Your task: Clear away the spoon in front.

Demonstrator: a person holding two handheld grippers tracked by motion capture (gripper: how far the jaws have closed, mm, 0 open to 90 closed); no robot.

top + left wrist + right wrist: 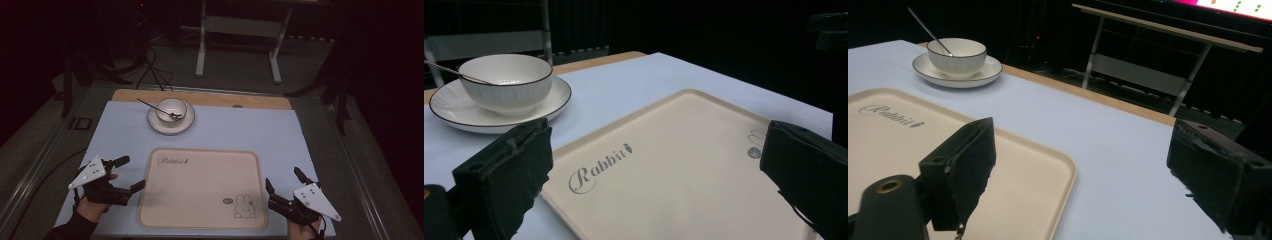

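Note:
A cream tray printed with "Rabbit" and a small rabbit lies flat at the near middle of the table; its surface is bare. Behind it a white bowl sits on a white saucer, with a metal spoon leaning in it, handle to the left. My left gripper rests open just left of the tray, nothing between its jaws. My right gripper rests open at the tray's near right corner, also holding nothing.
A pale blue mat covers the wooden table. A white table frame and cables stand on the dark floor beyond the far edge. The surroundings are dim.

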